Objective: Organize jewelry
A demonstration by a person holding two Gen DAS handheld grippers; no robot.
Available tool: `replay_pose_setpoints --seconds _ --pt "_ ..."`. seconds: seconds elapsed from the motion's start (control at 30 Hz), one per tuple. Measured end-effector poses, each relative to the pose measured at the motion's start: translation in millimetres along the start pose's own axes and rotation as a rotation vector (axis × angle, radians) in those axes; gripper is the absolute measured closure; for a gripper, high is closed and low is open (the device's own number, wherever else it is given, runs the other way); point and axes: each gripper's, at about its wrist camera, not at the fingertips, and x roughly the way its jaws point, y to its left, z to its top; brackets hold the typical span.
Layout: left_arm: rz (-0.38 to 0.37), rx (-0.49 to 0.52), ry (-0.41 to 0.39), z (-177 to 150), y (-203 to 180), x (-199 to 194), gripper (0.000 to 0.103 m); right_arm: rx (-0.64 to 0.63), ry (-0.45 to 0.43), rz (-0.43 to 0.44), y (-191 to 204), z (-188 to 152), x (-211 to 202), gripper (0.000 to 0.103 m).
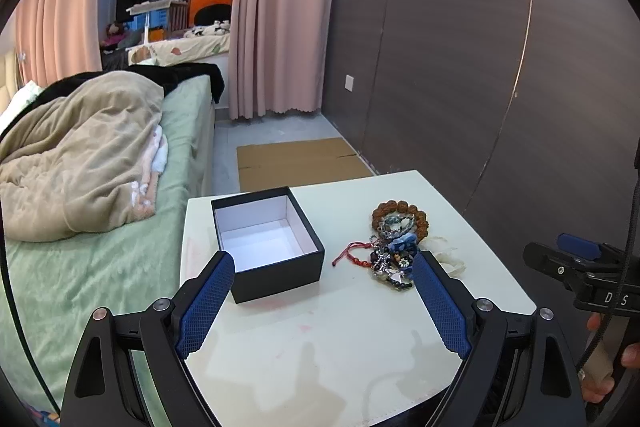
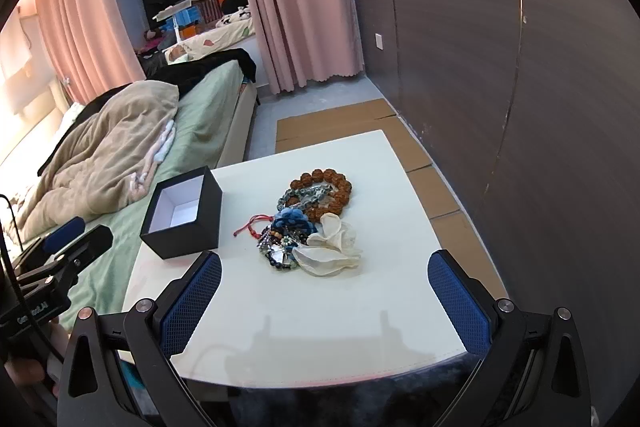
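The jewelry [image 2: 308, 227] lies in one tangled pile in the middle of the tabletop [image 2: 320, 327], beside the empty box [image 2: 184, 215]. Both grippers' jaws are wide apart, holding nothing. Grabbing one piece could drag the others along.

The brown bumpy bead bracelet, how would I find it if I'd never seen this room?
Find the white table beside the green bed. Right of the open black box lies a jewelry pile. At the pile's far end, the brown bead bracelet is the ring of fat, rough, rust-brown beads, bigger than any others there.
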Motion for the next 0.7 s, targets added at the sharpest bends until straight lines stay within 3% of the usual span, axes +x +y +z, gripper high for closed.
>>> replay_pose_setpoints --seconds 0.33,0.6,0.7 --pt "-0.016 -0.011 0.012 8 3 11 0.012 0.037 0.018 -0.023 -13 8 11 0.0" --pt "-0.052 -0.019 0.04 18 -8 35 0.012 0.179 0.049 -0.008 -44 18 29 0.0" --pt "-0.062 -0.005 0.048 20 -16 43 0.02 0.221 0.064 0.0 -54 19 34 0.0"
